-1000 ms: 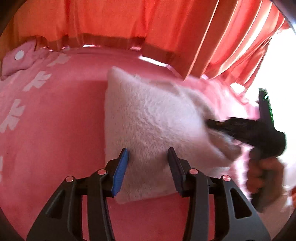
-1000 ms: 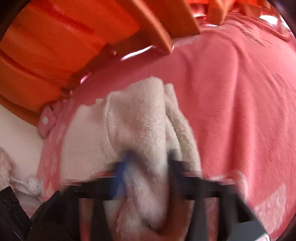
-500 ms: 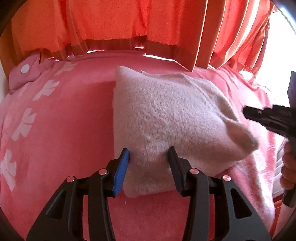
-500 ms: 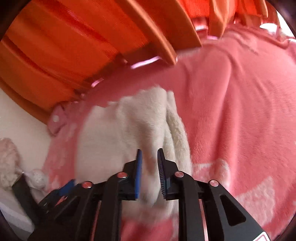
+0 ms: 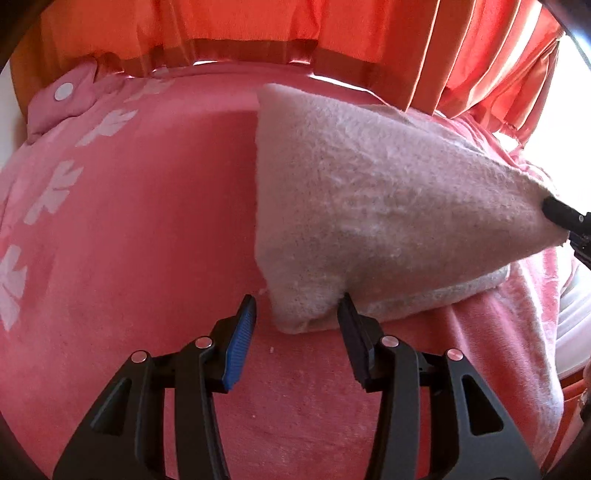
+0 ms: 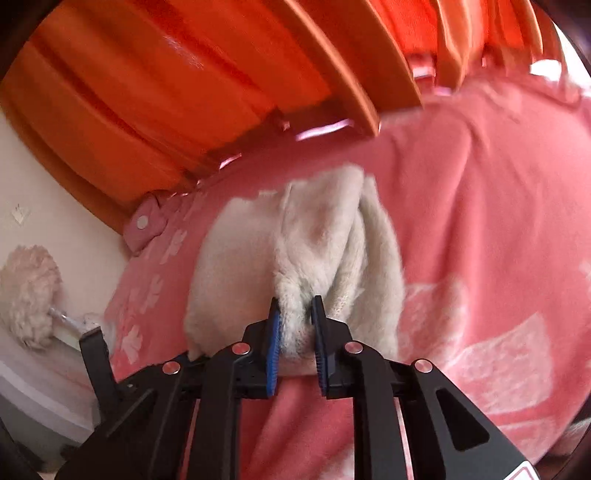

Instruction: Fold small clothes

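Note:
A small fluffy cream garment (image 5: 373,206) lies partly folded on a pink blanket (image 5: 140,221). My left gripper (image 5: 297,312) is open, its jaws on either side of the garment's near corner. My right gripper (image 6: 295,317) is shut on a bunched fold of the same garment (image 6: 317,236) and holds its right end lifted. The right gripper's tip (image 5: 561,216) shows at the right edge of the left wrist view, against the raised corner.
Orange curtains (image 5: 295,33) hang behind the bed. The pink blanket has white flower prints (image 5: 55,188) and a snap tab (image 5: 64,92) at the far left. A fluffy white object (image 6: 29,295) lies by the wall (image 6: 55,184) left of the bed.
My left gripper has drawn back toward the garment's near corner. My right gripper has closed on the garment's right end and lifted it into a peak.

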Motion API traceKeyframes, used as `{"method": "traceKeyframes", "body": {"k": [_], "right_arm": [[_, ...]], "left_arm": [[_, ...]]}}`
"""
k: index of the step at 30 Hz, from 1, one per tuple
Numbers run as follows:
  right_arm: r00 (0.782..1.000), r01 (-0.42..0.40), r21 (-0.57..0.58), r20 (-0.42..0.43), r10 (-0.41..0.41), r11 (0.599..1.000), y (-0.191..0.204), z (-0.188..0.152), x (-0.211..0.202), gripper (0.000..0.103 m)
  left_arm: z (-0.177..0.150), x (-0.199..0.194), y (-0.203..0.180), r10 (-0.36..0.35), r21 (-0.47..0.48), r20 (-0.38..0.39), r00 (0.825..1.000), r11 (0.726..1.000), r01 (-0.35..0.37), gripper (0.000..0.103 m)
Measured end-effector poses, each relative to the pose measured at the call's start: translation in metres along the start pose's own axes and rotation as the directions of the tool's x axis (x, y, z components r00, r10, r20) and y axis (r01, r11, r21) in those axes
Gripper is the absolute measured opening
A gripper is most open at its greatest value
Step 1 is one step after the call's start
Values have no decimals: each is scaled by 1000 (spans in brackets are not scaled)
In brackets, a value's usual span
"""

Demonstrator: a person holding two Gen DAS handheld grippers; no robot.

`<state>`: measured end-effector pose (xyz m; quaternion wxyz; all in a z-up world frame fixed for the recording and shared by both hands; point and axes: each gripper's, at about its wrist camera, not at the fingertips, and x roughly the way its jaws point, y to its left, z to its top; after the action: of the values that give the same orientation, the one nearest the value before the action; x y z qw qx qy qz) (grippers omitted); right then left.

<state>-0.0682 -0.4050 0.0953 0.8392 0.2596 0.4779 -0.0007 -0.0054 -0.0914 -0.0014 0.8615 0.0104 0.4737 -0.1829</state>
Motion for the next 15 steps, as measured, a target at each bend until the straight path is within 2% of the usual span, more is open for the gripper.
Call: {"method": "traceKeyframes", "body": {"k": [1,2,3,5,6,7,15], "right_arm": [[990,94,-4,-105,-94,996,-12,-4,29,14],[977,125,-3,-173,-124,992,-22,-10,48,14],[976,102,14,-196,-97,995,-28,-16,58,14],[979,104,-18,-176,-106,994,-20,-14,45,14],[981,110,-23,-160,-112,994,-15,-13,37,18],[986,111,-20,-125,-113,994,-10,-11,26,25],[995,91,22,-29,-90,996,5,-11,-5,33]], "left_arm": [[-1,3,0,3,-2,-7,1000,1000,-3,45],[-1,6,1,9,-3,-17,1000,1000,-9,45],[-3,12,1,29,-5,-32,999,1000,-29,44],[-7,13,4,39,-13,-38,999,999,-39,45],[-8,11,6,36,-16,-36,999,999,-37,44],[-8,7,6,42,-18,-30,999,999,-43,44],[-9,-14,8,52,-4,1,999,999,-52,45]]}}
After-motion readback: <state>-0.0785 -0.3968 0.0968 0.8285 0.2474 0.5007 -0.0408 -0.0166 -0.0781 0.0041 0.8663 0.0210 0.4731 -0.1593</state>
